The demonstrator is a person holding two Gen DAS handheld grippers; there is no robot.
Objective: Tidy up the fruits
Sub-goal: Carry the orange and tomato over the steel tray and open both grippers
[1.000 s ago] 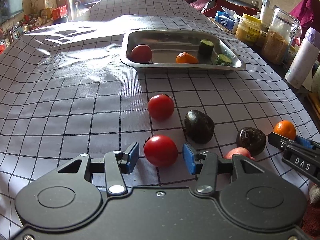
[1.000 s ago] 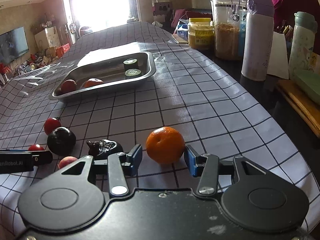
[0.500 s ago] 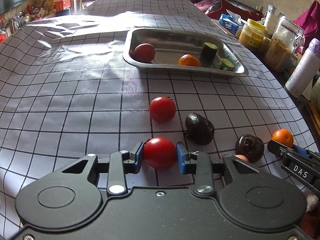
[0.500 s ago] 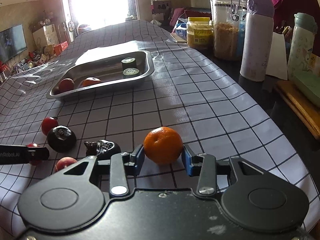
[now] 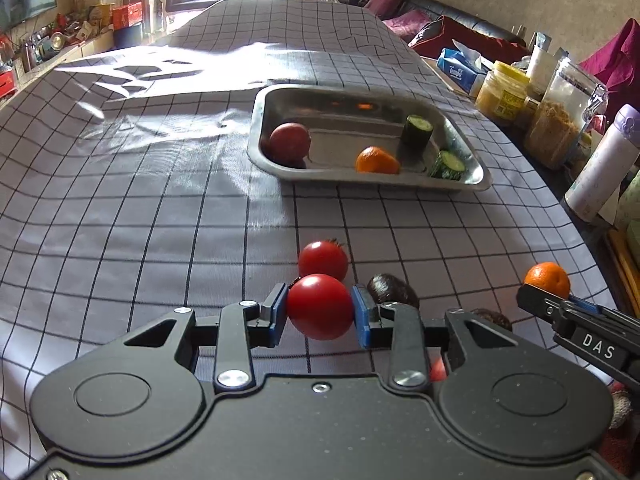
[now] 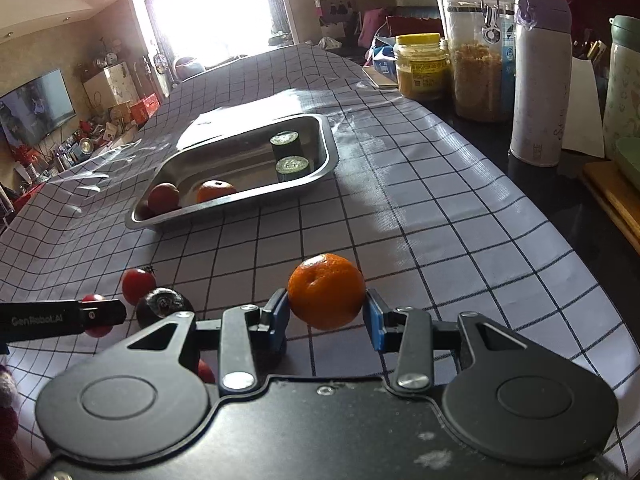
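Observation:
My left gripper is shut on a red tomato and holds it just above the checked tablecloth. My right gripper is shut on an orange, lifted off the cloth; the orange also shows in the left wrist view. A second tomato and a dark fruit lie just beyond the left gripper. A steel tray further back holds a reddish fruit, an orange and two cucumber pieces.
Jars, a yellow-lidded tub and a white-and-purple bottle stand along the table's right edge. A wooden board lies at the far right. Another dark fruit and a pinkish fruit sit half hidden behind the left gripper.
Both grippers closed from open: the left on the tomato, the right on the orange. Both then lifted their fruit off the cloth.

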